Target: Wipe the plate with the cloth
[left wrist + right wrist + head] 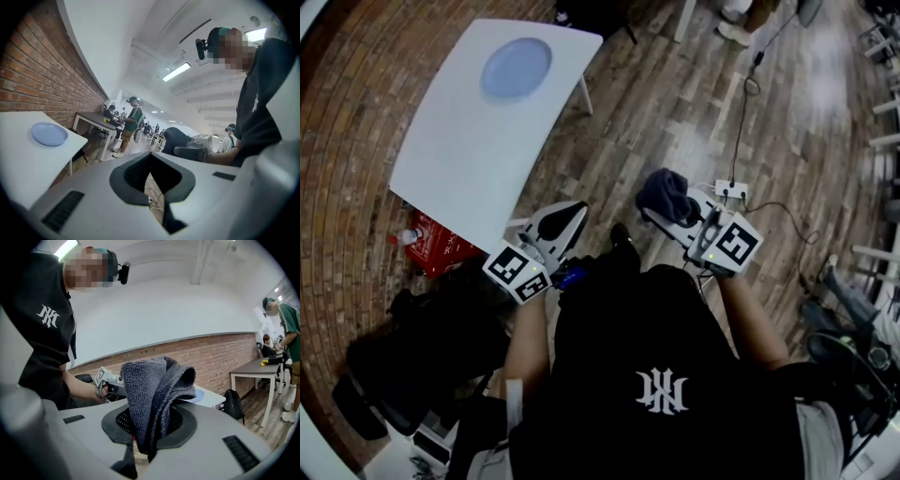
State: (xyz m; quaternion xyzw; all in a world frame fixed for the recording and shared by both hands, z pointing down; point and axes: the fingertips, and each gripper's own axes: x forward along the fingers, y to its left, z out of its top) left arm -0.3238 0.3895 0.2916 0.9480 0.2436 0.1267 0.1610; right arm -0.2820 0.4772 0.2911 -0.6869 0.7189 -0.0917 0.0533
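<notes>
The plate (pixel 517 67), pale blue and bare, lies near the far end of the white table (pixel 455 164), well apart from both claws. In the right gripper view only a sliver of the plate shows, the rest being hidden behind the cloth.

The right claw (pixel 149 426) is pinching the cloth (pixel 154 385), a dark grey towel. It stands up out of the jaws in loose folds and blocks most of what lies ahead. The jaws' inner faces are covered where the fabric passes between them. From the head view the cloth is a dark bundle at that claw's tip, above the wooden floor (pixel 675 103) and off to the right of the table.

The left claw (pixel 151 174) is pressed together with nothing in it. Only a thin slit of floor shows below the meeting tips. From above, its tip lies just beside the table's near corner, and whether it is over the tabletop or short of it cannot be told.

The person's dark shirt fills the lower middle of the head view and hides both forearms above the wrists. A red pack (pixel 441 246) under the table edge is partly covered, its print too small to read. A black bag (pixel 422 342) sits beside it. A power strip (pixel 731 190) lies on the floor past the right claw.
</notes>
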